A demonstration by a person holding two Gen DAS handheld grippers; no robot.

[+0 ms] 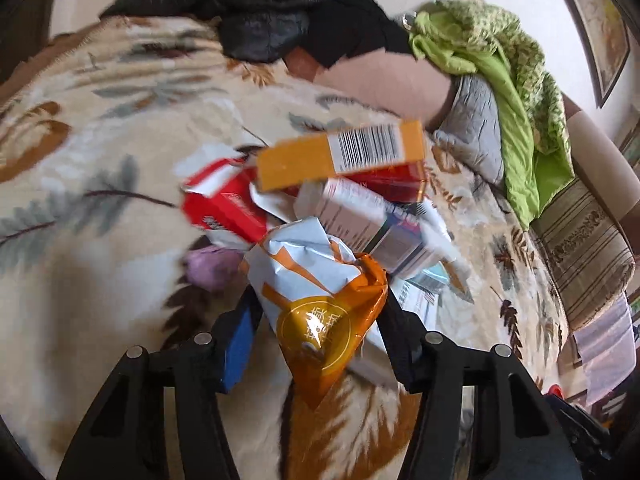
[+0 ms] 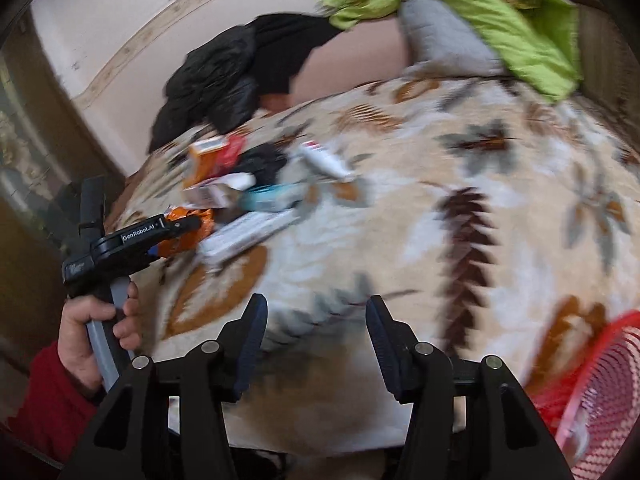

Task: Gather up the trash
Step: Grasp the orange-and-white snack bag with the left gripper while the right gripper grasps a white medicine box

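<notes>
My left gripper (image 1: pixel 320 320) has an orange and white crumpled wrapper (image 1: pixel 320 300) filling the gap between its fingers, and both pads seem to press on it. Just beyond lies a pile of trash on the leaf-patterned blanket (image 1: pixel 100 160): an orange box with a barcode (image 1: pixel 340 156), a red box (image 1: pixel 224 208), a white box (image 1: pixel 360 220). In the right wrist view the left gripper (image 2: pixel 192 224) sits at that pile (image 2: pixel 240 192), held by a hand (image 2: pixel 100 328). My right gripper (image 2: pixel 316 328) hovers open over bare blanket (image 2: pixel 400 240), nothing between its fingers.
A red mesh basket (image 2: pixel 592 380) stands at the lower right of the right wrist view. Black clothing (image 1: pixel 272 12) lies at the back. A green quilt (image 1: pixel 516 92) drapes over a grey pillow (image 1: pixel 476 128). A small purple object (image 1: pixel 212 268) lies left of the wrapper.
</notes>
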